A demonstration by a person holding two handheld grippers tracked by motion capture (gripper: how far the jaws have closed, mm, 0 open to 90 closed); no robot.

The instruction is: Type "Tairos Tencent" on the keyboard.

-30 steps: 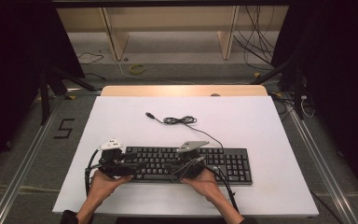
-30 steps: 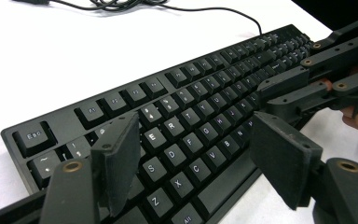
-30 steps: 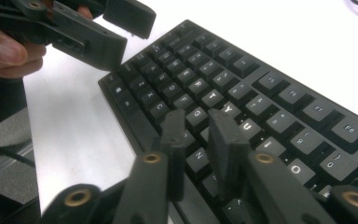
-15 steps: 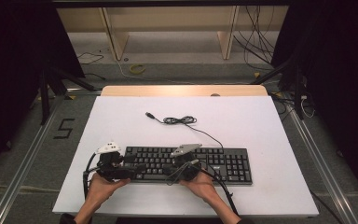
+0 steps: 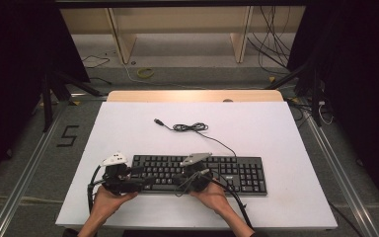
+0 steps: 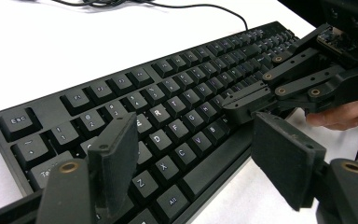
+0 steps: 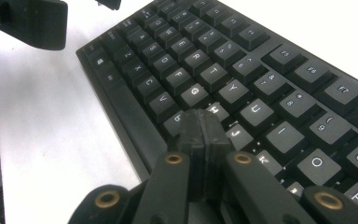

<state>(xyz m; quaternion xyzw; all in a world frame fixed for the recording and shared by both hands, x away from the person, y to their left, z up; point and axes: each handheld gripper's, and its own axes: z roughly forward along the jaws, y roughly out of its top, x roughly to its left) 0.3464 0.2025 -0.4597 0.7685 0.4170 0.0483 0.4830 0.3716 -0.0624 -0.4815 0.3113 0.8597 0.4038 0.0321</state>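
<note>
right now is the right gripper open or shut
Shut: in its own view the right gripper has both jaws pressed flat together, nothing between, over the keyboard.

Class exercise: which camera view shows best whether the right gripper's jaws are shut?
The right gripper view: the right gripper has its two pads pressed together, tip above the keyboard. The left gripper view shows it side-on, also closed. The high view shows it too small to judge.

White table top [image 5: 296, 148] with a pale wooden strip [image 5: 192, 96] along its far edge; beyond it, light wooden shelving [image 5: 177, 24] — loose cables [image 5: 276, 34] on grey floor [image 5: 24, 148], marked "5" [image 5: 68, 136]. Dark curtains [image 5: 10, 49] flank both sides.
</note>
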